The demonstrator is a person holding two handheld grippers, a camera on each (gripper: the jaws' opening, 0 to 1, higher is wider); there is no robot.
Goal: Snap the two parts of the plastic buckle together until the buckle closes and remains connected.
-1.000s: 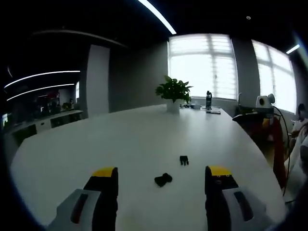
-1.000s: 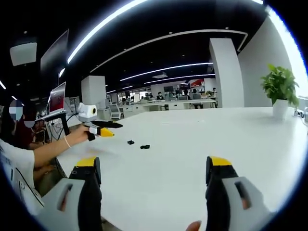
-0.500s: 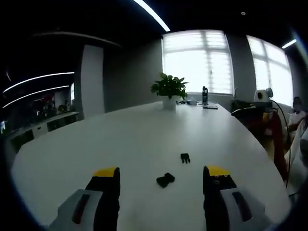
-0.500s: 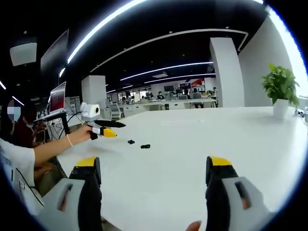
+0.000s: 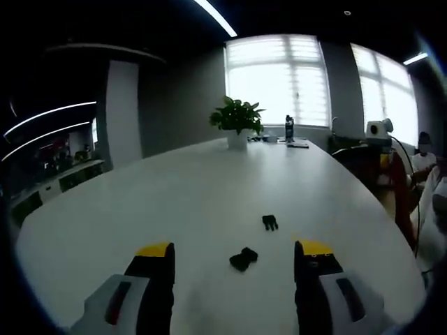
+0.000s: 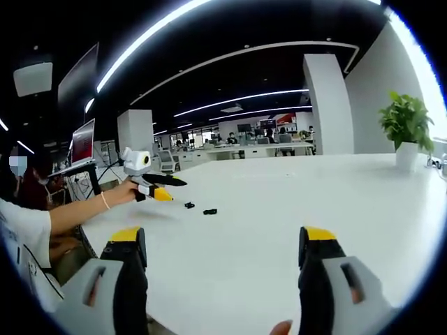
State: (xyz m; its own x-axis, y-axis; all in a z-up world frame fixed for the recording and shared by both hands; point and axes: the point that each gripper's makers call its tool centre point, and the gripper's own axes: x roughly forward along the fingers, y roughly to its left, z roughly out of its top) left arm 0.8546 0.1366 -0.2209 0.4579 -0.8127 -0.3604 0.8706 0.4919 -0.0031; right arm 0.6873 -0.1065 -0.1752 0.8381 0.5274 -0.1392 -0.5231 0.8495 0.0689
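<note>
Left gripper view: left tongs [image 5: 234, 255], released, have edged nearer two separate black plastic buckle halves [image 5: 243, 258] [image 5: 269, 222] mid-worktop [image 5: 174, 195]; grasp pending.

Surface: a broad white surface [image 5: 209, 188] with a rounded edge, reaching far toward the windows.
Windows: tall bright windows [image 5: 274, 80] with blinds fill the far wall in the left gripper view.
Walls: grey beside the windows; a wide pale pillar [image 5: 123, 112] stands at far left.
Plant: a leafy green plant in a white pot [image 5: 236, 120] sits at the far end of the surface; it is at right in the right gripper view [image 6: 406, 129].
Bottle: a dark bottle [image 5: 288, 128] stands near the plant.
Light: long strip lights [image 6: 230, 98] curve across a dark ceiling.
Office: distant desks and chairs [image 6: 265, 145] under the lights.
Laptop: an open laptop [image 6: 82, 143] on a stand, far left.
</note>
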